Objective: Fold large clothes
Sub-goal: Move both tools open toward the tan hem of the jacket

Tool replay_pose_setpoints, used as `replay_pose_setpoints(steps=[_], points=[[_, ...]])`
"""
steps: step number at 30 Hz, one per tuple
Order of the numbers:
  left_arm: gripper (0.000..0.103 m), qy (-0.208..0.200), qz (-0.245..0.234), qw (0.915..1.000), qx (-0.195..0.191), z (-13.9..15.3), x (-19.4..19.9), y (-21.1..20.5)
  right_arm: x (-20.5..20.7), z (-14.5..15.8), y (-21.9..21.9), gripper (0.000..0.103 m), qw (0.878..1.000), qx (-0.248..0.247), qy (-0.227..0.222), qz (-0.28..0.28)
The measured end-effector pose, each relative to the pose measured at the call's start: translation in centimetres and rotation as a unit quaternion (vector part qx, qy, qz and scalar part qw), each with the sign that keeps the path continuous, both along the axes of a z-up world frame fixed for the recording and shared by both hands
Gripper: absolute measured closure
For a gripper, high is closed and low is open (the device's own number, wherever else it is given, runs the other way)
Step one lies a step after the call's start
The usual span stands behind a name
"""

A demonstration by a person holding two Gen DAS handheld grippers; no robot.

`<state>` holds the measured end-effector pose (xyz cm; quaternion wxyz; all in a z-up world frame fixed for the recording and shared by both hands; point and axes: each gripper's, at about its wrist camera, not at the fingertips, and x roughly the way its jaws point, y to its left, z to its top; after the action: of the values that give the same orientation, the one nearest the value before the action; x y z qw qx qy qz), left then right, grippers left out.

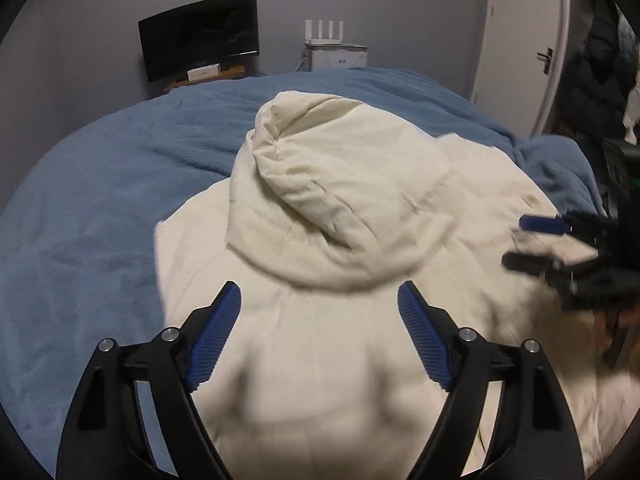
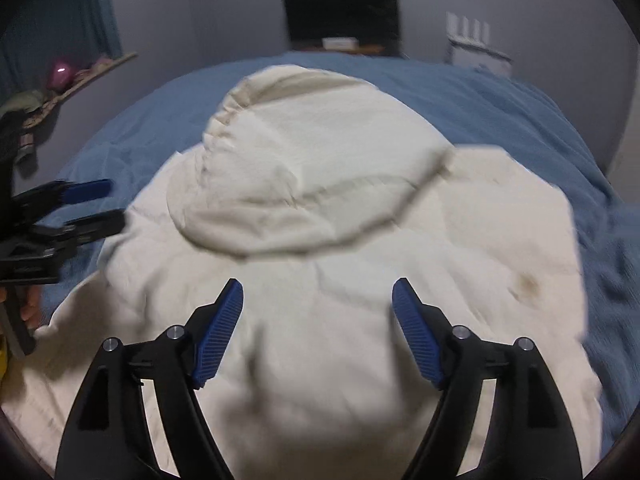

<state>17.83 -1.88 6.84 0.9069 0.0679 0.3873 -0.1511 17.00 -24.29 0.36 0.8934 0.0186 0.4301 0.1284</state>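
A cream hooded garment point(image 1: 328, 320) lies spread on a blue blanket point(image 1: 100, 208), its hood point(image 1: 332, 184) flat toward the far side. My left gripper point(image 1: 320, 300) is open and empty, hovering over the garment just below the hood. My right gripper point(image 2: 318, 298) is open and empty over the same area point(image 2: 320, 340). The hood point(image 2: 304, 168) lies ahead of it. The right gripper also shows at the right edge of the left wrist view point(image 1: 520, 240), and the left gripper at the left edge of the right wrist view point(image 2: 108, 204).
A dark monitor point(image 1: 200, 44) and a white router on a box point(image 1: 332, 48) stand beyond the bed's far edge. A door point(image 1: 520, 32) and hanging dark clothes point(image 1: 600, 64) are at the right. A cluttered shelf point(image 2: 60, 84) is at the left.
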Motion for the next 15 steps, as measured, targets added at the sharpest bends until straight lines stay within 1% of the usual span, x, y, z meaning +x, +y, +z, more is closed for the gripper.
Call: replay_pose_setpoints(steps=[1,2,5,9,11,15], points=[[0.017,0.001,-0.001,1.0000,0.003,0.4,-1.5,0.4,-0.7,0.4,-0.7,0.030,1.000,0.002,0.003,-0.004],[0.013,0.001,-0.002,1.0000,0.005,0.7,-2.0,0.4,-2.0,0.9,-1.4,0.030,1.000,0.004,0.004,-0.007],[0.013,0.008,-0.007,0.9998,0.015,1.4,-5.7,1.5,-4.7,2.3,-2.7,0.030,1.000,0.001,0.005,-0.015],[0.012,0.017,0.001,0.9996,0.024,2.2,-9.2,3.5,-9.5,5.2,-5.3,0.030,1.000,-0.006,-0.002,-0.026],[0.008,0.021,0.009,0.9993,0.029,2.5,-10.9,4.5,-11.4,6.3,-6.1,0.030,0.999,-0.012,-0.005,-0.030],[0.008,0.044,0.035,0.9979,0.034,2.7,-14.5,7.3,-15.6,7.9,-7.7,0.030,0.999,-0.030,0.000,-0.029]])
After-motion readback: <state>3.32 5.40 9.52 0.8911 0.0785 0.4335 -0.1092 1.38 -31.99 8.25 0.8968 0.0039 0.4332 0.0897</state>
